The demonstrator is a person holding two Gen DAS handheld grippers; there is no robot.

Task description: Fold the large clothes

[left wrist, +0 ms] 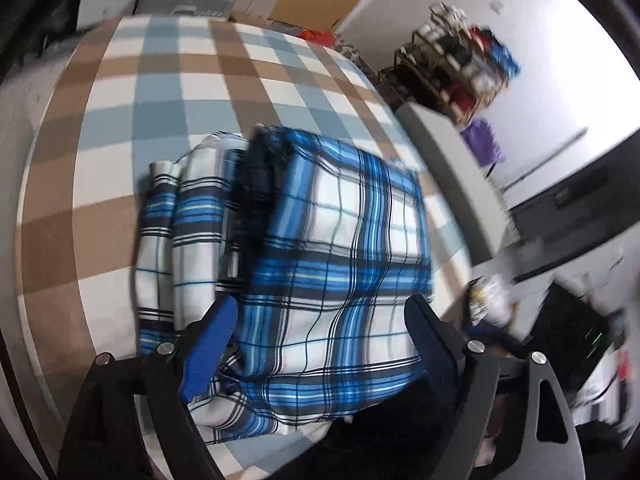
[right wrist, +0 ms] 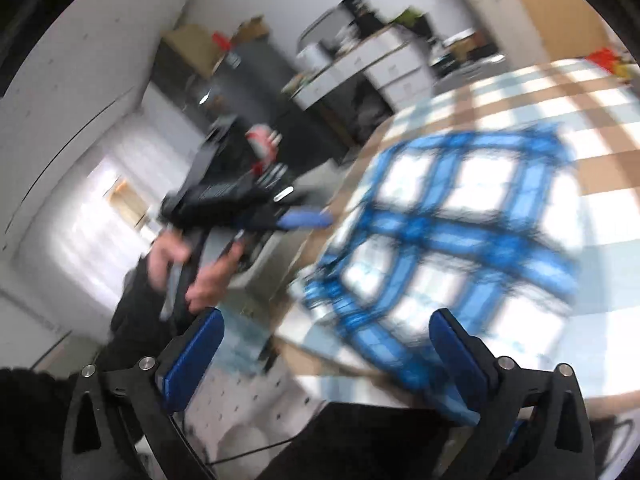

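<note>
A surface covered in a checked cloth of brown, pale blue and white squares point(left wrist: 168, 92) carries a folded blue, white and black plaid garment point(left wrist: 340, 248), which lies flat on it near its front edge. From the right wrist view, heavily blurred, the same garment point(right wrist: 452, 232) rests on the checked covering point(right wrist: 592, 128).

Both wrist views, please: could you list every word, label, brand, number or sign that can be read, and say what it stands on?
None can be read.
The plaid garment and the checked table cover bear only patterns.
The cluttered shelf in the left wrist view is too blurred to read.
The drawer units in the right wrist view are smeared by motion.
</note>
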